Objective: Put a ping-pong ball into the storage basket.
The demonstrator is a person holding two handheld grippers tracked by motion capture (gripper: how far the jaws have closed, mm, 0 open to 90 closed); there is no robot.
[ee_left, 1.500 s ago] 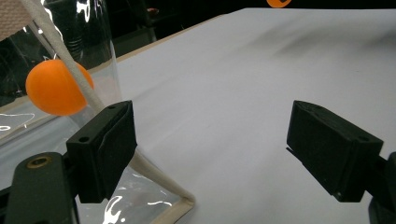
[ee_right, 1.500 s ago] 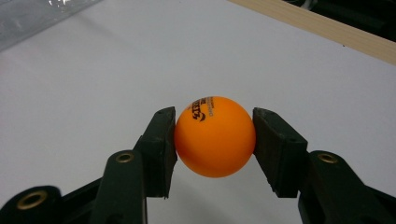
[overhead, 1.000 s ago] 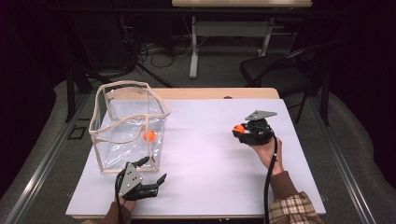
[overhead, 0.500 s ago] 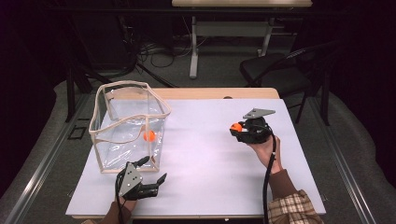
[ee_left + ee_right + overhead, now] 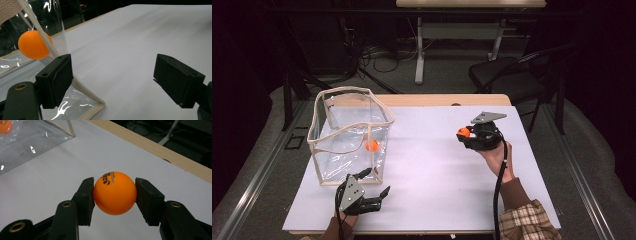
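High view overlooks the table (image 5: 437,165); both gripper views skim it closely.

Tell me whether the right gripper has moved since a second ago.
Yes, slightly. In the high view the right gripper, its fingers shut on an orange ball, has drifted left, away from the table's right edge and toward the clear bag.

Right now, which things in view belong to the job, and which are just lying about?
Job:
- orange ball held by right gripper
- clear bag with a second orange ball inside
- left gripper, open beside the bag

Lying about:
- black chair
- floor cables
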